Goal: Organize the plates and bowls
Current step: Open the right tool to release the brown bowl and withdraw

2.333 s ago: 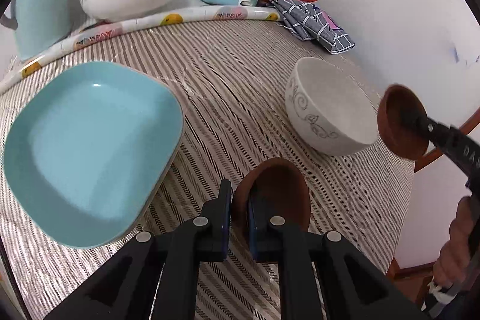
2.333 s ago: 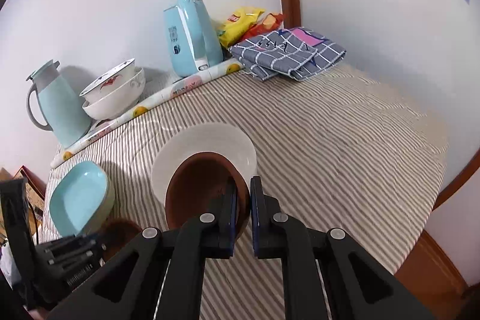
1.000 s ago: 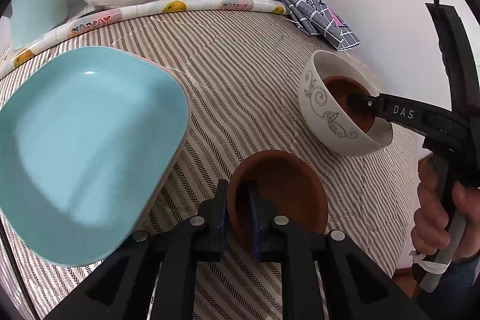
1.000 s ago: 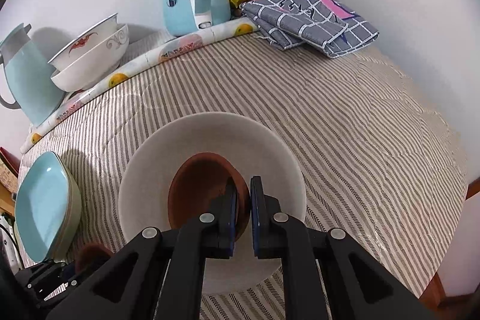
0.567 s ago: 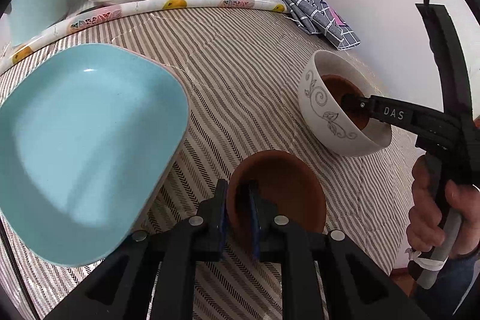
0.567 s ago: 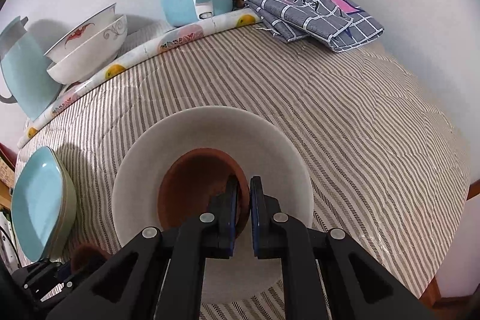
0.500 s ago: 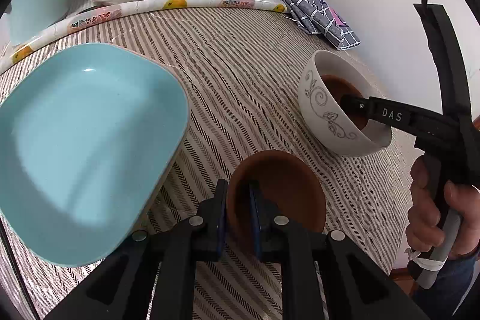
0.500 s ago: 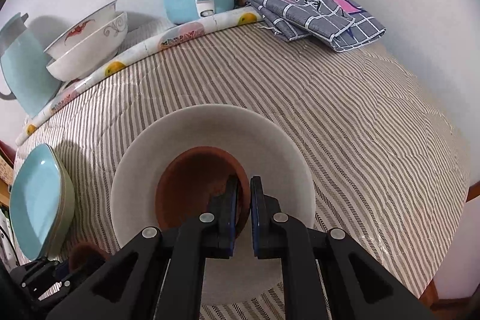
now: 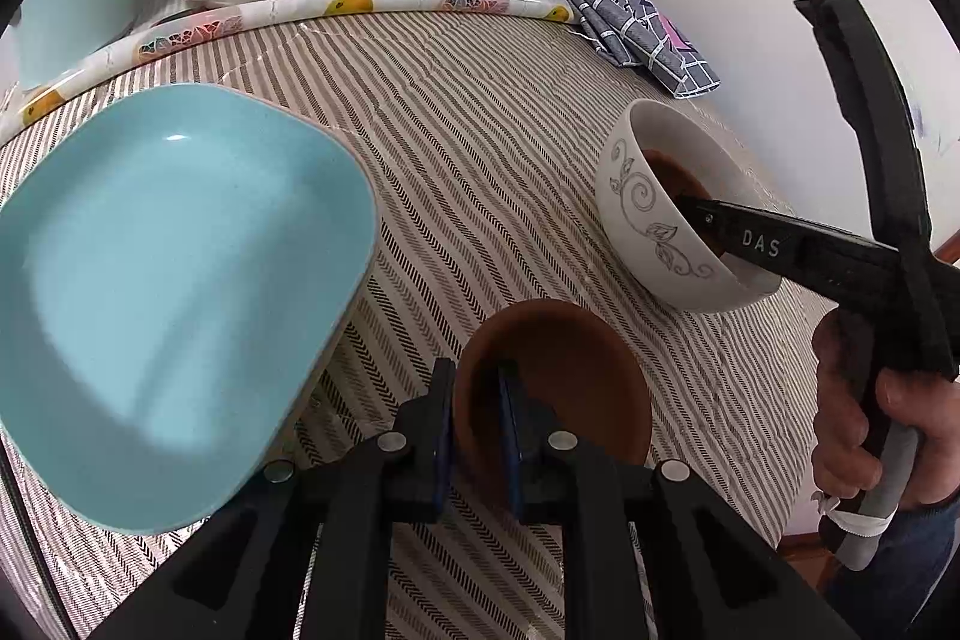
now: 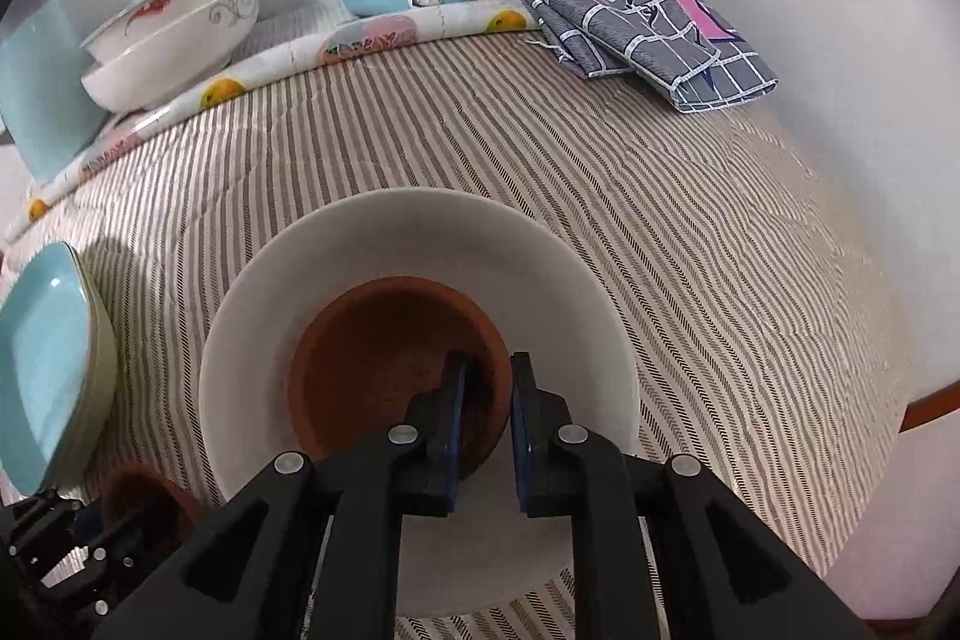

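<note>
**Right fingers parting over the nested brown bowl**

Now we judge the coming move turns on one relation: the rim of the brown bowl [image 10: 390,370] sits between the fingers of our right gripper [image 10: 485,400], and those fingers stand slightly apart, with a sliver of gap showing beside the rim, so the wall no longer looks pinched. That bowl rests in the bottom of the white bowl [image 10: 420,232], directly ahead of and below the fingertips, so the way out is straight back and up along the fingers.

Our left gripper [image 9: 474,412] is clamped on the near rim of a second brown bowl [image 9: 570,370], one finger inside and one outside, with the bowl ahead of the fingertips. The white bowl lies ahead and to the right of it, so the left hand looks set to nest its bowl next.

Both brown bowls look matte and earthen; the white one is glossy with a grey scroll pattern. A smooth square blue plate [image 9: 162,280] sits left of our left fingers on the striped cloth [image 9: 480,112].
</note>
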Demonstrator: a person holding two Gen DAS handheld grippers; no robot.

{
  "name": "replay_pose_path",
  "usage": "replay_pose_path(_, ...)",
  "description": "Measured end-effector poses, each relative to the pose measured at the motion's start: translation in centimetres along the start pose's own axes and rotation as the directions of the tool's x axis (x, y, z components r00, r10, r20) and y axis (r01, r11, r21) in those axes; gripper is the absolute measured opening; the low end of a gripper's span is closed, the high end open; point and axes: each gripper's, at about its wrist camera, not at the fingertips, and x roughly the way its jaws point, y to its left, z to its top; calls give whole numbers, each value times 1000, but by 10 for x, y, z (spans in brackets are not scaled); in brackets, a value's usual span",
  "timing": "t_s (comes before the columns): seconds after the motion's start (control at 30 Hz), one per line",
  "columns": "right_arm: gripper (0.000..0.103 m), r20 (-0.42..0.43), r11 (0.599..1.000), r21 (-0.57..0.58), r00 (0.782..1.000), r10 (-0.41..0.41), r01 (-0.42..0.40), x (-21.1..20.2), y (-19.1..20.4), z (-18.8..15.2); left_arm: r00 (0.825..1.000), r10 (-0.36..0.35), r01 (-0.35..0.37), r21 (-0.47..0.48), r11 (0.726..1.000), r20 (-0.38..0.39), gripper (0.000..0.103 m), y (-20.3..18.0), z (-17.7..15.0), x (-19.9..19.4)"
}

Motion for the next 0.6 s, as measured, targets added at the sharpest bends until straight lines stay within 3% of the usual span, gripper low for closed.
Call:
replay_pose_path(0.23,27,-12,1000,-12,1000,-9,9,-3,4,1,1000,0,0,0,1000,1,14,1,0,0)
replay_pose_path(0.33,39,16,1000,-4,1000,-23,23,-13,2,1,1000,1,-1,1,1000,3,14,1,-1,-1)
replay_pose_path(0.6,41,95,998,62,995,7,-13,-49,-16,-12,1000,15,-16,14,1000,20,13,-2,-2,-1)
